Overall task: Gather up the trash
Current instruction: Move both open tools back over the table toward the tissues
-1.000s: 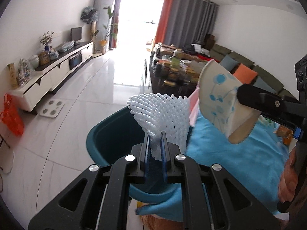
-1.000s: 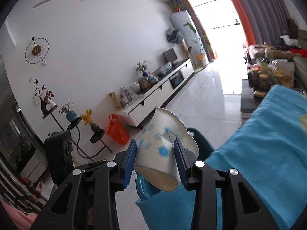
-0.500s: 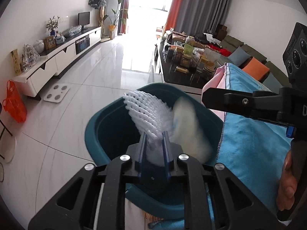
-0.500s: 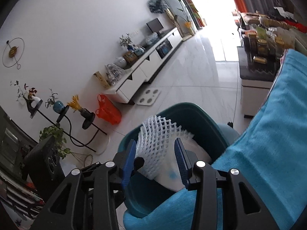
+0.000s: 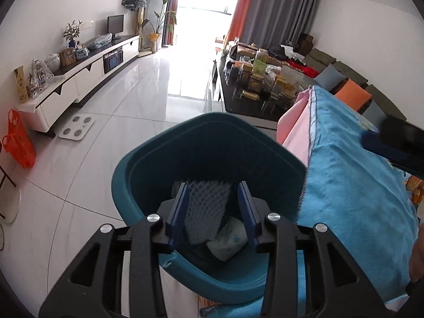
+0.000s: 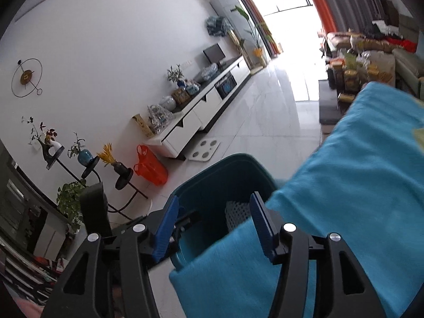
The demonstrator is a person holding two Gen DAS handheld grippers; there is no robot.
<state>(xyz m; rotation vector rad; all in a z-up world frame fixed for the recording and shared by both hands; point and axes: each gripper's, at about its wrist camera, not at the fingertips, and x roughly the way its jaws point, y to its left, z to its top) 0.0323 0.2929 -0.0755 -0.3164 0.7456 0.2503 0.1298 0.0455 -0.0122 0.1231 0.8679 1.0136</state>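
Observation:
A teal trash bin stands on the floor beside the table's blue cloth. Inside it lie a white foam fruit net and a paper cup with blue dots. My left gripper is open and empty, right over the bin's mouth. My right gripper is open and empty, above the cloth's edge and the bin; the net shows between its fingers. Part of the right gripper shows at the right of the left wrist view.
A white TV cabinet with ornaments runs along the left wall. An orange bag and a white scale lie on the floor near it. A cluttered dark table and sofa stand behind the bin.
The right gripper opened and dropped the cup into the bin, then drew back over the cloth. The left gripper opened and released the foam net, which now lies in the bin.

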